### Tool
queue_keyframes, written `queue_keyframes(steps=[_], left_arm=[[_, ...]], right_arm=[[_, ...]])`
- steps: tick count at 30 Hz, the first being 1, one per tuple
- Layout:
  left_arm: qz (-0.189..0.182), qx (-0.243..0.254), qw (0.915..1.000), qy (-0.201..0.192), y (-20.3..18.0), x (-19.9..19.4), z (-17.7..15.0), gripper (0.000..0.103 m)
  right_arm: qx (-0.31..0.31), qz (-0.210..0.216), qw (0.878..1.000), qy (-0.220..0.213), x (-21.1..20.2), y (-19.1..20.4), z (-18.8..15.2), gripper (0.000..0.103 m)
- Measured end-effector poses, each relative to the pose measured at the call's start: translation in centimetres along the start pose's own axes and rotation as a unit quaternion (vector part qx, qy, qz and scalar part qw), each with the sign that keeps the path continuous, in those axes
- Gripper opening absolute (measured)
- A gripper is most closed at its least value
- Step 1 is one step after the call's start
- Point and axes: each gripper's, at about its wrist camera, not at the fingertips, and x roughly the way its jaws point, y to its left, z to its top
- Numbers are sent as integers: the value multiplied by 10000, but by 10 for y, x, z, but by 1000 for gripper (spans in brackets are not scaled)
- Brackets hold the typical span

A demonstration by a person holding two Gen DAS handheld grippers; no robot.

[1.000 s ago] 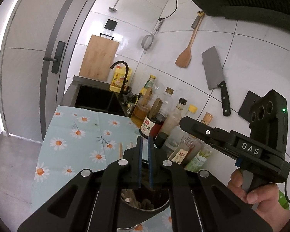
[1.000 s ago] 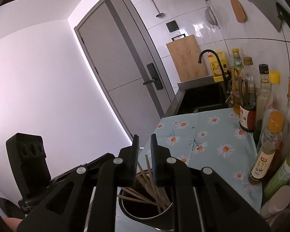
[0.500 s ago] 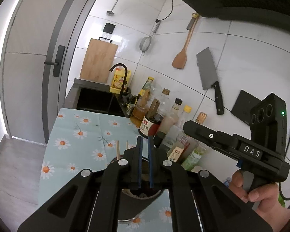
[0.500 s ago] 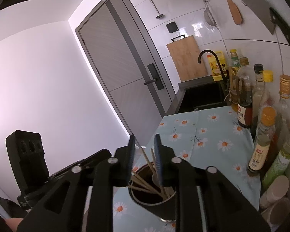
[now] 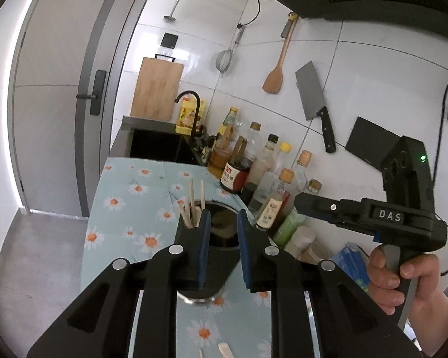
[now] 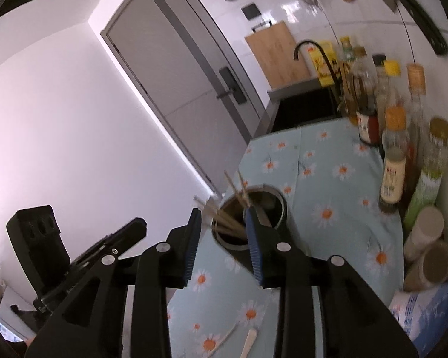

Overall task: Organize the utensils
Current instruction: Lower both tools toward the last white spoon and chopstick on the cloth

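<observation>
We take the metal holder (image 6: 255, 217) on the daisy cloth (image 6: 337, 179) as our landmark, and we go from left to right around it; to its left we have the left gripper (image 5: 222, 229), whose jaws have just been opening and now stand a little apart with nothing pressed between the pads; the chopsticks (image 5: 194, 205) stand in the holder, leaning toward its left rim, just beyond the left finger of this gripper; directly before the holder is the right gripper (image 6: 221, 232), whose jaws have also just been opening, wider than the left, and they hold nothing; to the right of the holder stands the row of bottles (image 6: 394, 161).

We judge that both tools have let go and the step now is to fetch the next utensil; in front of the holder, near us, a pale spoon handle (image 6: 249, 341) and a thin stick (image 6: 222, 340) lie on the cloth; we should draw back level so no finger catches the leaning chopsticks, then open wide enough and come down over one piece along its length.
</observation>
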Motion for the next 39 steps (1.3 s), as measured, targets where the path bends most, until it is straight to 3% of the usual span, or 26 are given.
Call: queue_keyframes(steps=[4,11,13,16,25,33,39], left_arm=[[-62,-42,9999,100,-3,-16,-12,19],[-6,-76,9987,511,-1,-28,-39,20],[45,-96,9978,658,1,-30,-46,39],[31,-109,9966,815,4,-34,-57,39],[124,-93,9896,1427,12,-36,-89,39],[157,-308,9813,1893,29,-33,-119,39],[137,-531,9780,2011,41,-38,-141,39]], right_arm=[[64,9,9998,161,-3,2,-12,39],[150,-142,9959,882,7,7,-41,41],[192,-317,9939,1036,12,5,-49,41],[257,-450,9897,1332,20,3,-63,42],[271,-1211,9570,2622,55,4,-110,44],[312,-1518,9321,3272,81,9,-135,44],[219,-1785,9092,3755,104,12,-155,41]])
